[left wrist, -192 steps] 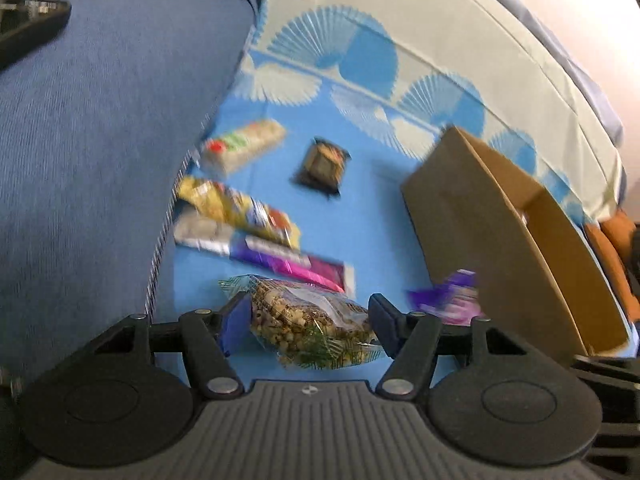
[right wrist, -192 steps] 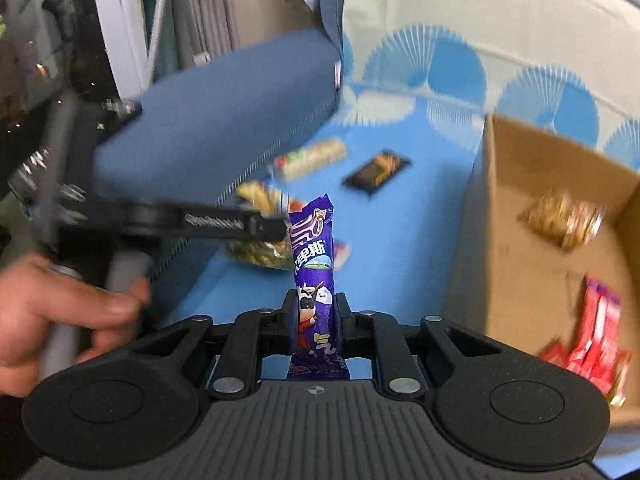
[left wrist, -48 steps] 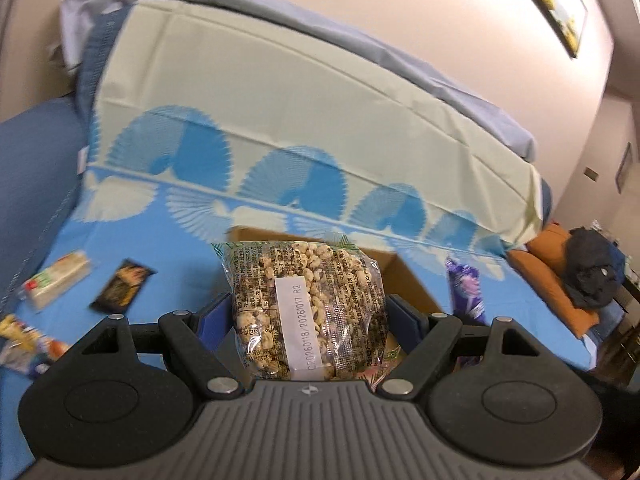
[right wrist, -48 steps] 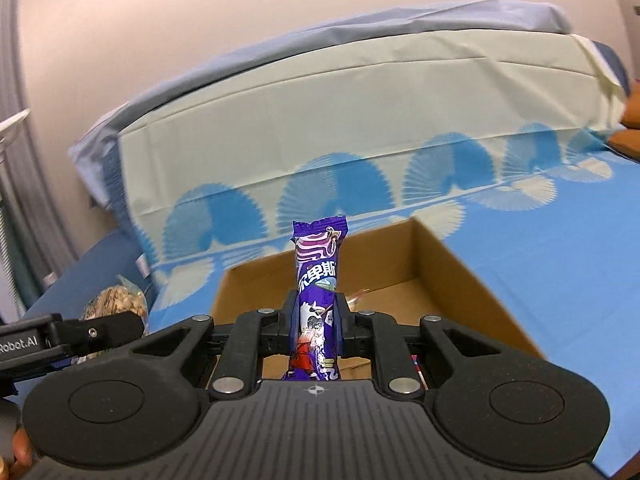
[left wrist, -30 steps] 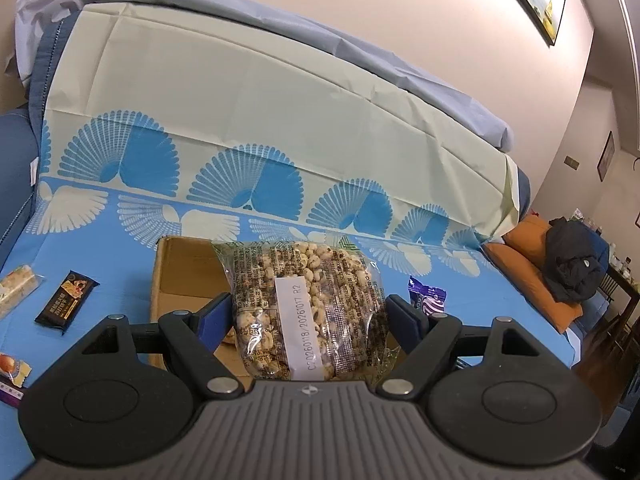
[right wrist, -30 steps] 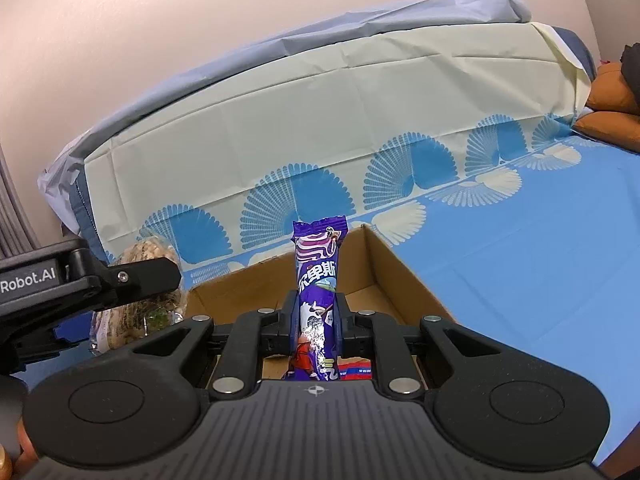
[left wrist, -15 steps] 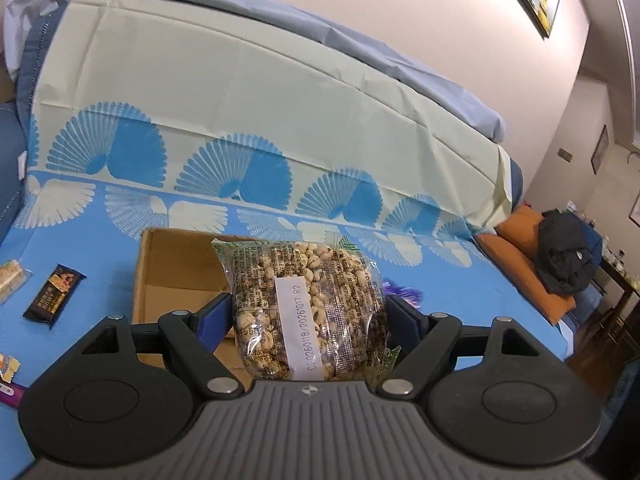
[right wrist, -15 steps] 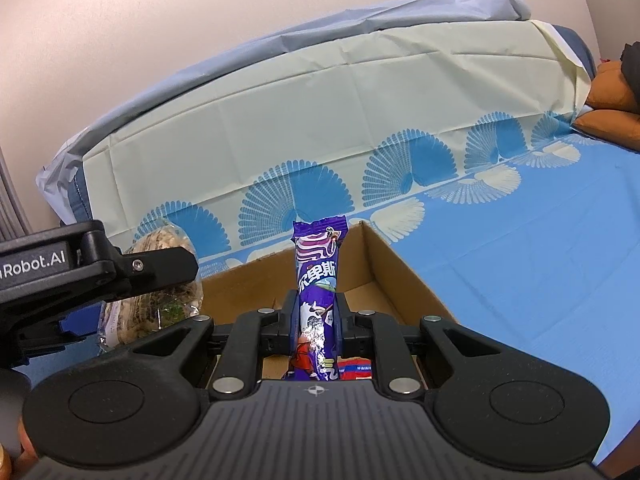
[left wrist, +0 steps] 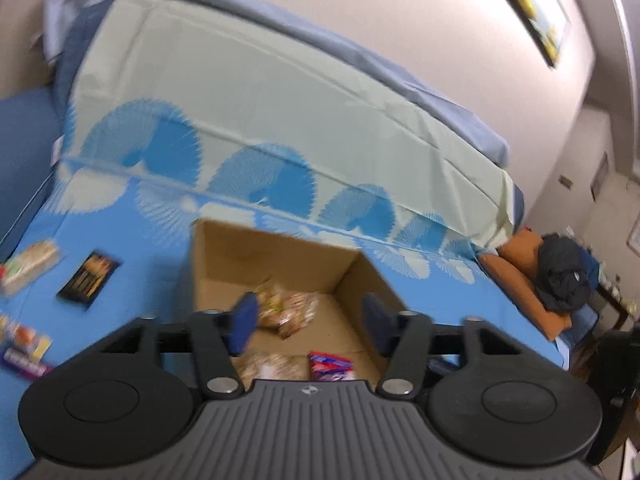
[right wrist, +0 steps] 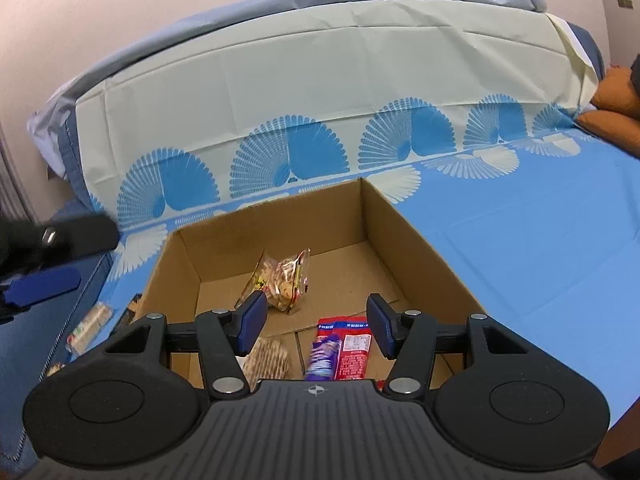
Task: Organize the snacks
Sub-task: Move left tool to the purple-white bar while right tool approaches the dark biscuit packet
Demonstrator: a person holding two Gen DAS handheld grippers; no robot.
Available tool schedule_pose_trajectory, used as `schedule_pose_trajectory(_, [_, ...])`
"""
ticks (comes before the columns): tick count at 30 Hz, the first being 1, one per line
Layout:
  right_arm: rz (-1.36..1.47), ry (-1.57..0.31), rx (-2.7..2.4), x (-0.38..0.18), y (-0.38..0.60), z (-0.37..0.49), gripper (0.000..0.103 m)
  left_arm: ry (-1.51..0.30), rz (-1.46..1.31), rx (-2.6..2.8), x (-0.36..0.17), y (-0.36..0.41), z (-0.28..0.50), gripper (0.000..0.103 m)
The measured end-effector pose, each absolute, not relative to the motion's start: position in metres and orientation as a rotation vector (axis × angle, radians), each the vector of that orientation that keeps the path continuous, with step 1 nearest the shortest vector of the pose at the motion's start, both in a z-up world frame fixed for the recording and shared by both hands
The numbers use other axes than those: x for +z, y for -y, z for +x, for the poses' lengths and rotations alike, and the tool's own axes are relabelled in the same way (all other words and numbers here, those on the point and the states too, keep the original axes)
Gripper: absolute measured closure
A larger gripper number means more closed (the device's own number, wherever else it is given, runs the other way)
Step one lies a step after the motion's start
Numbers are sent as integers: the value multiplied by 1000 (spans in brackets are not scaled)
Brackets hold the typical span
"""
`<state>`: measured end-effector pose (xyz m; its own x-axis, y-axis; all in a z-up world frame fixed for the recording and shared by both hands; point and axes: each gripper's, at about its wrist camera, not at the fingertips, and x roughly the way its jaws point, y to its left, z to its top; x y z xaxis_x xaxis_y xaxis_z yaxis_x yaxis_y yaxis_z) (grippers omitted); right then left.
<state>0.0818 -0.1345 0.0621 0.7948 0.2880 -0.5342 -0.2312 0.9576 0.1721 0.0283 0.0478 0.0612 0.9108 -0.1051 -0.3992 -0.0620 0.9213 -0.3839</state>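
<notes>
Now both loads are in the box (right wrist: 420, 240). The nut bag (right wrist: 267, 360) lies by its near wall, the purple bar (right wrist: 322, 358) beside it on the red packet (right wrist: 354, 344), and a clear snack bag (right wrist: 285, 278) sits mid-floor. That makes four items in the box.

We read the left tongs (left wrist: 310, 322) as partly open and empty; their jaws have just narrowed with nothing between them. The right tongs (right wrist: 316, 322) are likewise partly open and empty, their jaws having just opened off the purple bar.

Outside on the blue bed cover we count a black bar (left wrist: 89, 276), a pale pack (left wrist: 28, 266) and about two more wrappers at the left edge, blurred.

Judgement: all are light, soft and crinkly, with slippery film. Grip each across its middle.
</notes>
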Motion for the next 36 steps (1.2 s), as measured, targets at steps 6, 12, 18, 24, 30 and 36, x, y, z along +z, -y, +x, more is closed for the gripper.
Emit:
schedule_pose_trajectory(6, [48, -590, 312, 62, 120, 72, 46, -485, -596, 204, 16, -121, 5, 46])
schedule_pose_trajectory(12, [17, -591, 344, 61, 102, 66, 46, -604, -666, 527, -28, -175, 22, 17])
schedule_pose_trajectory(18, [-11, -608, 365, 56, 91, 66, 46, -719, -669, 781, -58, -206, 66, 16])
schedule_pose_trajectory(24, [-26, -616, 383, 54, 82, 65, 46, -827, -522, 865, -75, -200, 89, 19])
schedule_pose_trajectory(30, [-51, -627, 406, 51, 68, 66, 46, -840, -393, 761, -73, -200, 60, 68])
schedule_pose_trajectory(36, [-72, -639, 433, 50, 52, 65, 46, -884, -342, 536, -66, -215, 20, 72])
